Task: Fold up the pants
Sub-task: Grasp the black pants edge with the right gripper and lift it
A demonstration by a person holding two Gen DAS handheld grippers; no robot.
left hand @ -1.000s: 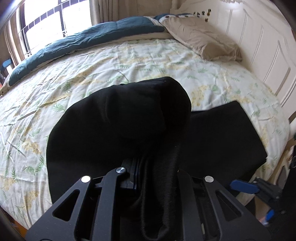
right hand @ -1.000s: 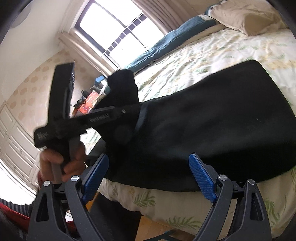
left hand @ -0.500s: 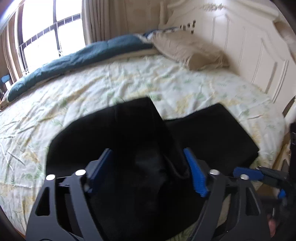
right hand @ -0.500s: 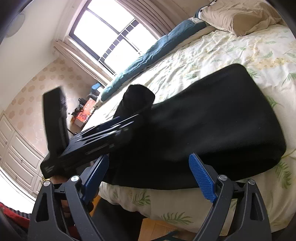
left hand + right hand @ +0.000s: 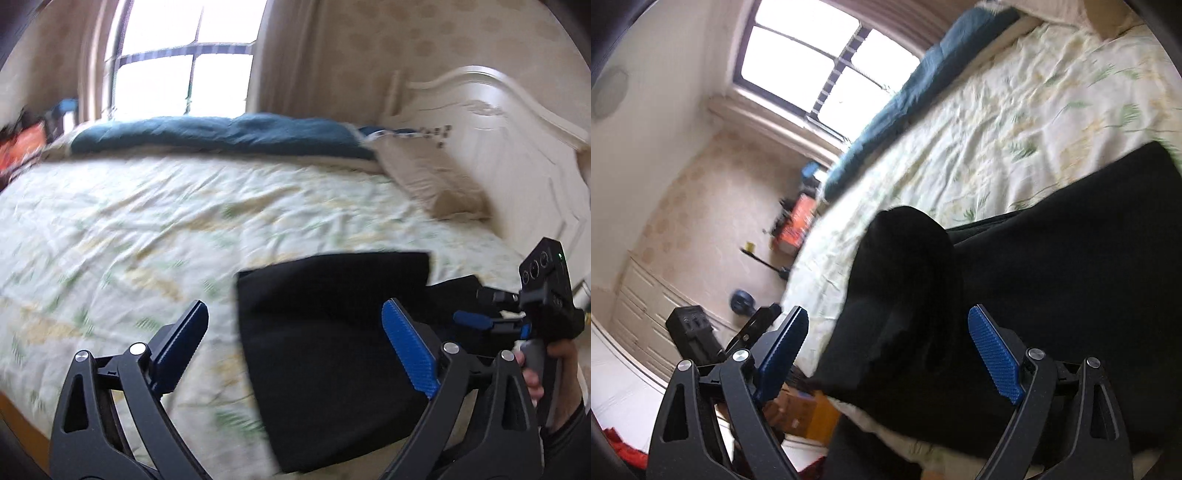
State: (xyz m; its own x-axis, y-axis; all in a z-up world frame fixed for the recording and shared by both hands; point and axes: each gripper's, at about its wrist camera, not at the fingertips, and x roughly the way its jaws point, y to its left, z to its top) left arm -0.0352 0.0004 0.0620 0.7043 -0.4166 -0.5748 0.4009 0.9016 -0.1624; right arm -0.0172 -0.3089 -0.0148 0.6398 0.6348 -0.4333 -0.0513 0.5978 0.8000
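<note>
The black pants [image 5: 332,332] lie folded into a flat rectangle near the bed's front edge. My left gripper [image 5: 295,306] hangs above and in front of them. Its jaws are opening, the blue pads [image 5: 406,350] stand wide apart, and nothing is gripped between them. My right gripper [image 5: 889,313] is open just short of the pants [image 5: 1052,277], facing a raised rounded fold [image 5: 905,258] at their left end without touching the cloth. In the left wrist view the right tool [image 5: 546,295] sits at the far right, held by a hand [image 5: 554,362].
A floral bedspread [image 5: 147,221] covers the bed. A blue duvet [image 5: 221,133] and a tan pillow [image 5: 432,184] lie at the far side by the white headboard [image 5: 498,129]. Beyond the bed's left end are an orange box [image 5: 798,221] and white drawers [image 5: 639,295].
My left gripper let go of the bunched pant cloth, opened wide and drew back to the left. The pants now lie flat. The right gripper swung left toward their end.
</note>
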